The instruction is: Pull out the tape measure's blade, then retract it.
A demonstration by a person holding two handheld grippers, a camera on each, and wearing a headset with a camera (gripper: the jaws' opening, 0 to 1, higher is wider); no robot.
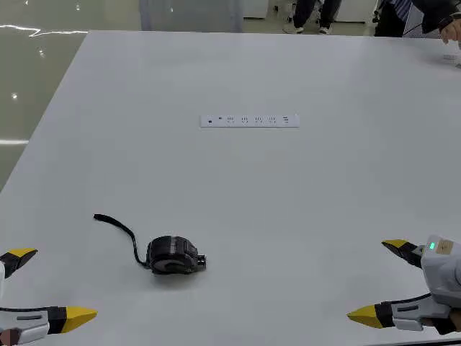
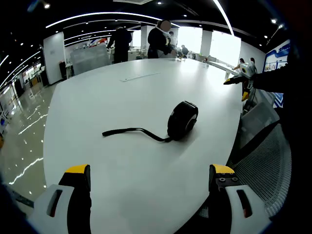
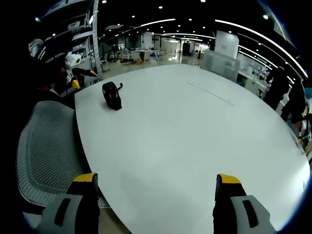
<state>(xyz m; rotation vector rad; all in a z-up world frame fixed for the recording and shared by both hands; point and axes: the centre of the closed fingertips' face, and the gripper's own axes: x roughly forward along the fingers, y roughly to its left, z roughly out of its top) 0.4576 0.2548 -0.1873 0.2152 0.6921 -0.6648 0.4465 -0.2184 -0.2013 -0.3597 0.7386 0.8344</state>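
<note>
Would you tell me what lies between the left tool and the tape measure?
Only bare table separates the left tool from the tape measure in the left gripper view; its strap trails aside.

— Where does the tape measure (image 1: 173,255) sit?
— On the white table (image 1: 288,194), front left, with its black strap (image 1: 119,229) trailing away to the left.
— And the grippers?
— The left gripper (image 1: 50,285) and right gripper (image 1: 378,280) are at the near corners, jaws spread wide, both well apart from it. A power strip (image 1: 248,120) lies farther back.
</note>
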